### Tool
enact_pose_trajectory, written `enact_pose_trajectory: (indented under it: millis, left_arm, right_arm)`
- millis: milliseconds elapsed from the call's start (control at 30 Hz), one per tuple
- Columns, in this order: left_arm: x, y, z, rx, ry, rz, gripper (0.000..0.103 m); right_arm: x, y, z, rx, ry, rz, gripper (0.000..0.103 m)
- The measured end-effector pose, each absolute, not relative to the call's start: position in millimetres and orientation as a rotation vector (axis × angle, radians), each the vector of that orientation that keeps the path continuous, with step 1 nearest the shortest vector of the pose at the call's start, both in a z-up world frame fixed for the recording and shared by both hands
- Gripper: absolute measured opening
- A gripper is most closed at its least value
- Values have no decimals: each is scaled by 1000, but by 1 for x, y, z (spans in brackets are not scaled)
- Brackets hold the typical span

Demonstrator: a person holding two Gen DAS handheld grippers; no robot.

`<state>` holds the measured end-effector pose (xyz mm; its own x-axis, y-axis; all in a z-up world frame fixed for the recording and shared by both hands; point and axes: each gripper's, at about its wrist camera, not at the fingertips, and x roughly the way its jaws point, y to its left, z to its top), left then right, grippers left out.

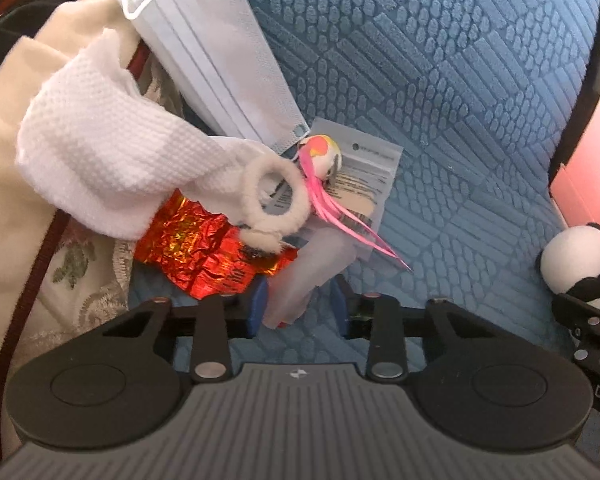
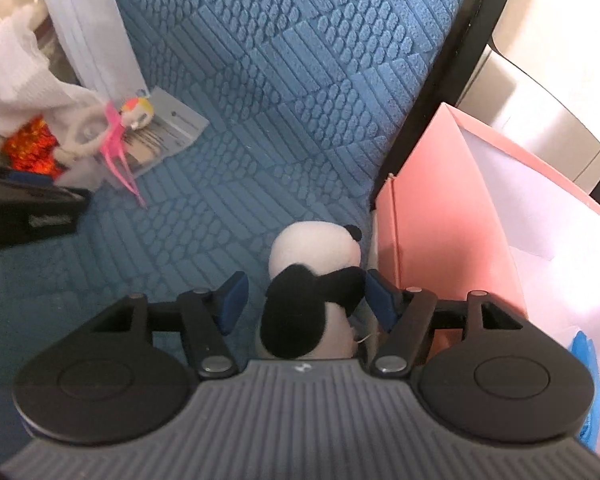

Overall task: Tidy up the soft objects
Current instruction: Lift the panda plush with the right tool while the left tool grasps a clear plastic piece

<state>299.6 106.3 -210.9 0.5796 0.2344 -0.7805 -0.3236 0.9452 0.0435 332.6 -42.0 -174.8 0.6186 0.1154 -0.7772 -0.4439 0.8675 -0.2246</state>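
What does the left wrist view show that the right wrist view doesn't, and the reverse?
Left wrist only: the left gripper around a pale translucent packet, and embroidered cream fabric.
Right wrist only: the right gripper straddling the panda plush, and the pink box's white inside.
Both: face mask, white sock, red foil, blue textured surface.

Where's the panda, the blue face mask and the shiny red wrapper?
panda (image 2: 314, 256): right wrist view, on its white head.
blue face mask (image 1: 216, 56): left wrist view, on its pleated middle.
shiny red wrapper (image 1: 196, 248): left wrist view, on its crinkled foil.
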Motion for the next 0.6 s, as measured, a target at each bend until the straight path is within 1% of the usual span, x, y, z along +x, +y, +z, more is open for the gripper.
enact_pose_trajectory:
  millis: [33, 200, 233, 267, 300, 367, 600]
  left_arm:
    - [299, 108, -210, -114, 893, 331, 26]
    - [298, 115, -209, -143, 888, 356, 16]
    - [298, 116, -209, -150, 886, 358, 12]
    - [298, 116, -208, -154, 882, 360, 11]
    - [297, 116, -207, -161, 877, 362, 11]
    - [295, 117, -204, -181, 868, 361, 10]
    - [289, 124, -195, -289, 840, 337, 9]
  right_arm:
    - [333, -42, -175, -423, 841, 326, 65]
    - [336, -37, -181, -485, 823, 324, 67]
    - [336, -36, -182, -499, 819, 323, 67]
    - [337, -34, -184, -518, 813, 319, 67]
    - [338, -34, -185, -535, 807, 318, 66]
    - [338, -33, -188, -578, 787, 304, 60]
    - [342, -33, -185, -605, 761, 300, 55]
